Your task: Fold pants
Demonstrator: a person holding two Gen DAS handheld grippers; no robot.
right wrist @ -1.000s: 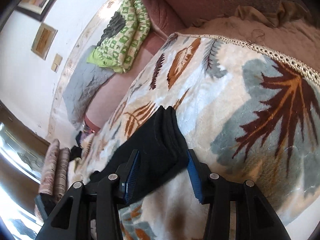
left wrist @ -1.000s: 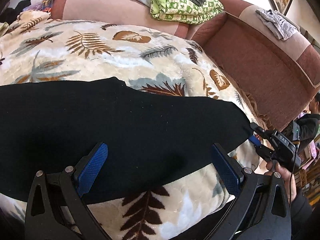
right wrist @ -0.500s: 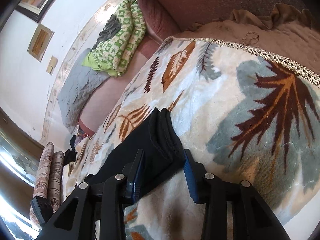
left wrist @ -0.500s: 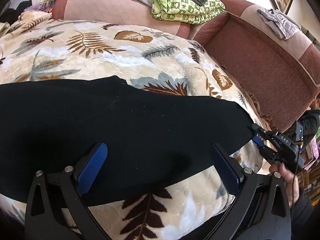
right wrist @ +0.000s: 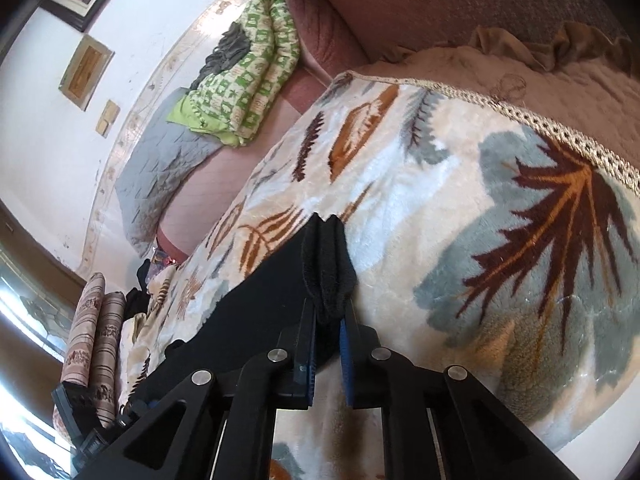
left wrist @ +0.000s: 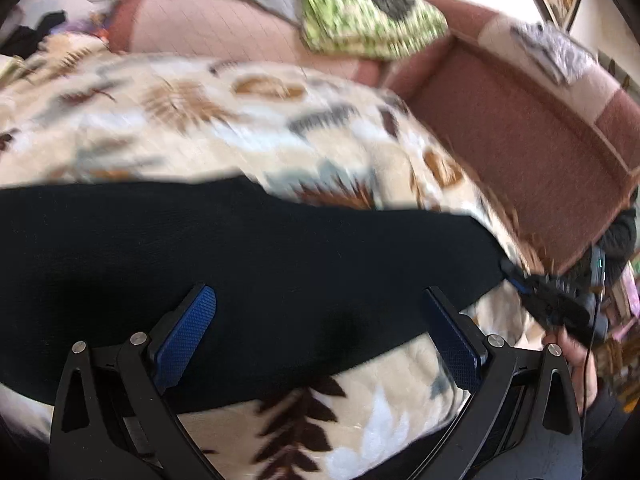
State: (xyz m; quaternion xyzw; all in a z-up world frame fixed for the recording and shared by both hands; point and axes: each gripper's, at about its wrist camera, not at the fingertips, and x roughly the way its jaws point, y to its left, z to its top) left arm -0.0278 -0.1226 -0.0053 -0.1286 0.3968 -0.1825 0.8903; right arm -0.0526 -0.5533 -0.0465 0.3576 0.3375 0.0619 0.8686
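Seen from the left wrist, black pants [left wrist: 248, 264] are laid across a leaf-print blanket [left wrist: 280, 144] on a bed, with the left gripper [left wrist: 320, 332] hovering over the cloth, its jaws spread wide and nothing pinched. From the right wrist, the right gripper [right wrist: 328, 320] is shown with jaws that have just been closing, now pressed on the bunched end of the pants [right wrist: 328, 264]. An end grab ahead of a fold is judged to be in hand; next, a matching grip by the left gripper is called for, then a lift. No writing can be read in either view.
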